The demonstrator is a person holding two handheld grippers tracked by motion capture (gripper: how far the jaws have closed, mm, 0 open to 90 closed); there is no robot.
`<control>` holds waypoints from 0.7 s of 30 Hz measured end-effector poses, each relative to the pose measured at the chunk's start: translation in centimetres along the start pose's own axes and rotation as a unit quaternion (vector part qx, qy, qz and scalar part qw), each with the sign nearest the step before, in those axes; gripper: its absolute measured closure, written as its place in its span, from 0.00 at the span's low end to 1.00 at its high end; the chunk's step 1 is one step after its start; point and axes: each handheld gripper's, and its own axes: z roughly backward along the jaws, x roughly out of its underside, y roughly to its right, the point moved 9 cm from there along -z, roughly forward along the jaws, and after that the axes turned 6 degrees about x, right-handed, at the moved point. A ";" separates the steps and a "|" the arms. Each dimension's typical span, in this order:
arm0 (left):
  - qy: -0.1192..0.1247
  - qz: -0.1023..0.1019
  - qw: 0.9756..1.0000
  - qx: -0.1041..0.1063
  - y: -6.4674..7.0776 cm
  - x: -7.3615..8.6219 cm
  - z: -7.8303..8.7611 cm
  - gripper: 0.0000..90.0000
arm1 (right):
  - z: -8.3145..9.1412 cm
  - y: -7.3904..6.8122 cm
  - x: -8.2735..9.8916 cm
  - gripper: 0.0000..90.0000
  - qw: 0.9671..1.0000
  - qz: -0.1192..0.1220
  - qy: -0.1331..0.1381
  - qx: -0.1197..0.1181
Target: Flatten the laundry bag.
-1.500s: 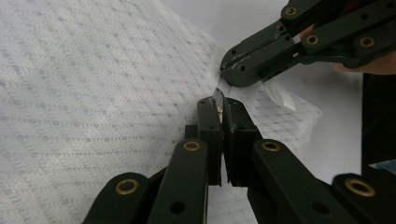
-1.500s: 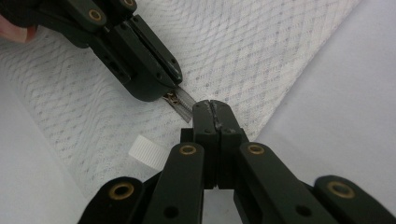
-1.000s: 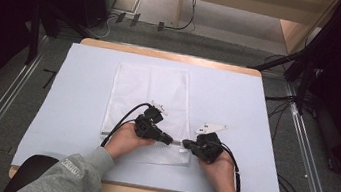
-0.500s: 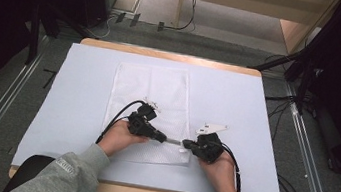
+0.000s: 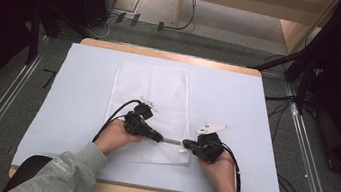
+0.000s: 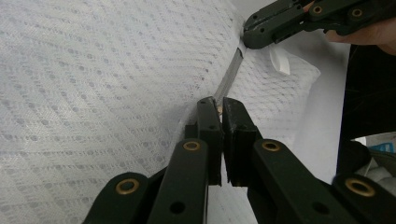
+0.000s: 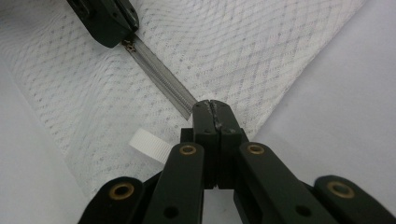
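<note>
Pinching the zipper (image 7: pixel 161 74), the left claw (image 5: pixel 158 138) has slid away from the clamped right claw (image 5: pixel 187 143).

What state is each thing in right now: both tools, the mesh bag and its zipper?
Left tool: shut on the zipper pull.
Right tool: shut on the zipper's end.
Zipper: stretched straight between the two tools; open or closed, can't tell.
Mesh bag: lying flat on the table, its near edge lifted a little.
White loop tab: lying loose beside the right tool.
</note>
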 end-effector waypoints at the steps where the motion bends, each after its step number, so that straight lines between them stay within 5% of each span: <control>1: 0.001 0.002 1.000 0.001 0.0 0.0 0.0 0.98 | 0.0 0.0 0.0 1.00 1.000 0.001 0.001 0.000; 21: -0.002 0.012 1.000 -0.003 -0.6 1.0 1.4 0.98 | -0.1 0.1 -0.1 1.00 1.000 0.000 -0.002 -0.008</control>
